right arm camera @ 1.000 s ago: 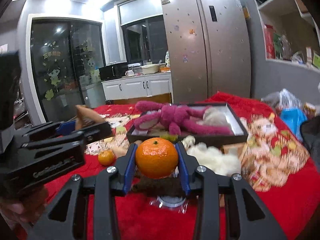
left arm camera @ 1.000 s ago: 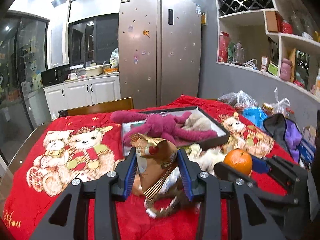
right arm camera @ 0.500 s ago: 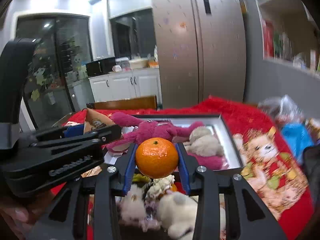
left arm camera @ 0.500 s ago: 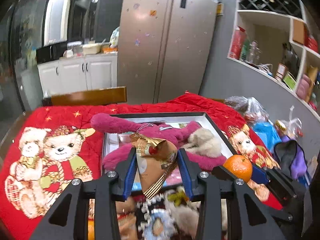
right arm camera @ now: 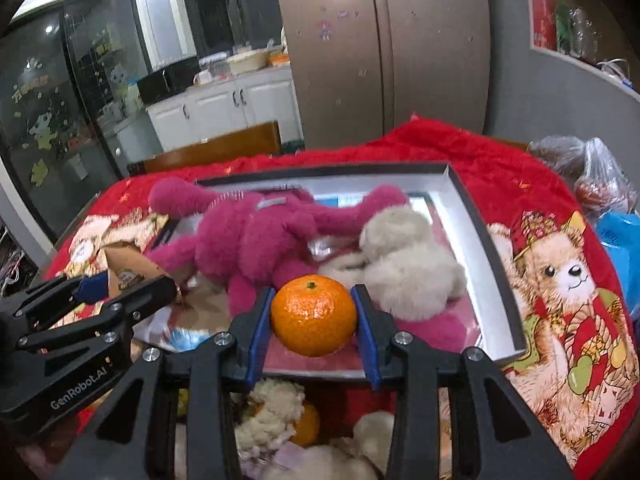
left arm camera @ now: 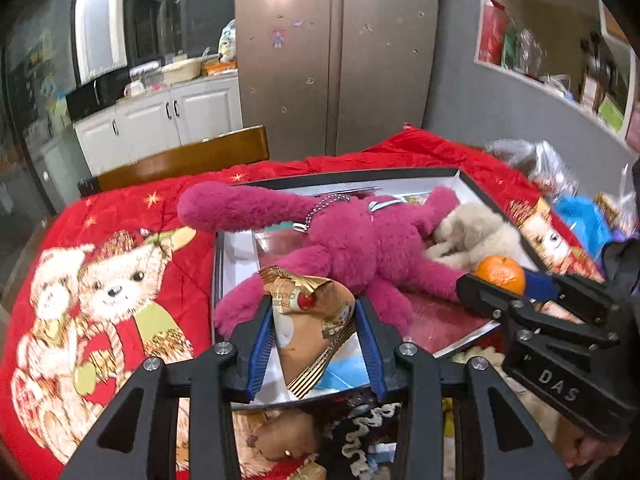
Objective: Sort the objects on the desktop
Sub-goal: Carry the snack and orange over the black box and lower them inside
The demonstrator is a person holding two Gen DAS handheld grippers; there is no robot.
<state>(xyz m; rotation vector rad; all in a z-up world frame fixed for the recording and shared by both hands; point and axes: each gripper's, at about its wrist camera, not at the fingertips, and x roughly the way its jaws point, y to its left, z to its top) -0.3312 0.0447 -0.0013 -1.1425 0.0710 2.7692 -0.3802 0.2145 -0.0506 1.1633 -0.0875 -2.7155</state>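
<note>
My left gripper (left arm camera: 310, 326) is shut on a brown and gold snack packet (left arm camera: 310, 320), held over the near left corner of a black-rimmed tray (left arm camera: 460, 174). My right gripper (right arm camera: 314, 320) is shut on an orange (right arm camera: 314, 314) above the tray's (right arm camera: 498, 280) near edge. In the tray lie a magenta plush toy (left arm camera: 352, 240) and a cream plush toy (right arm camera: 404, 264). The right gripper with its orange (left arm camera: 500, 274) shows at the right of the left wrist view. The left gripper (right arm camera: 120, 284) with the packet shows at the left of the right wrist view.
The table wears a red blanket (left arm camera: 100, 272) printed with bears. Small plush toys and another orange (right arm camera: 306, 424) lie below the grippers, in front of the tray. Plastic bags (right arm camera: 592, 172) sit at the right edge. A wooden chair back (left arm camera: 180, 160) stands behind the table.
Both grippers have moved forward and down over the tray, each still gripping its load. The tray and plush toys now fill much more of both views.
</note>
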